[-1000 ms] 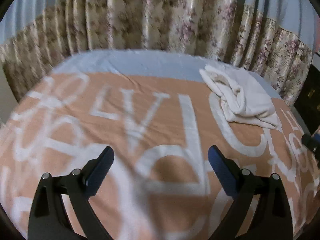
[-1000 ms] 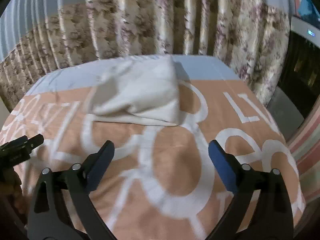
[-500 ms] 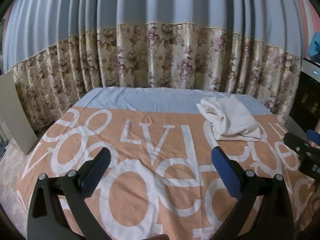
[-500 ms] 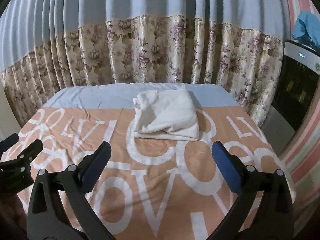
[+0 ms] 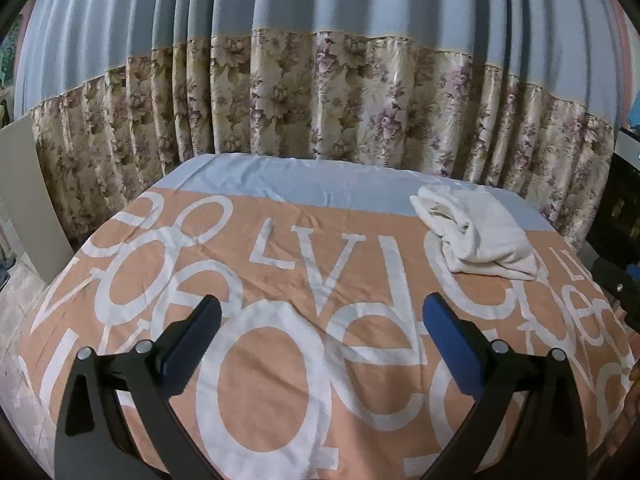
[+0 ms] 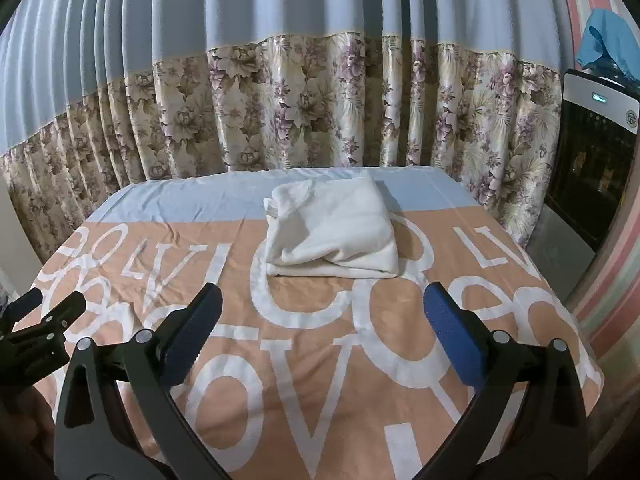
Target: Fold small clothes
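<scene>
1. left gripper (image 5: 322, 312) and right gripper (image 6: 323, 311) both have the jaws wide apart, holding nothing.
2. white folded cloth (image 6: 332, 232) lies near the far edge of the bed (image 6: 280, 360), well apart from both.
3. wide free cover toward the near edge.

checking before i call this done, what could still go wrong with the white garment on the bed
1. The white garment is bunched at its left edge, so the fold may loosen.
2. It lies near the far right part of the bedsheet, off centre.
3. Both the left tongs and right tongs are open and clear of it, so nothing holds it.
</scene>
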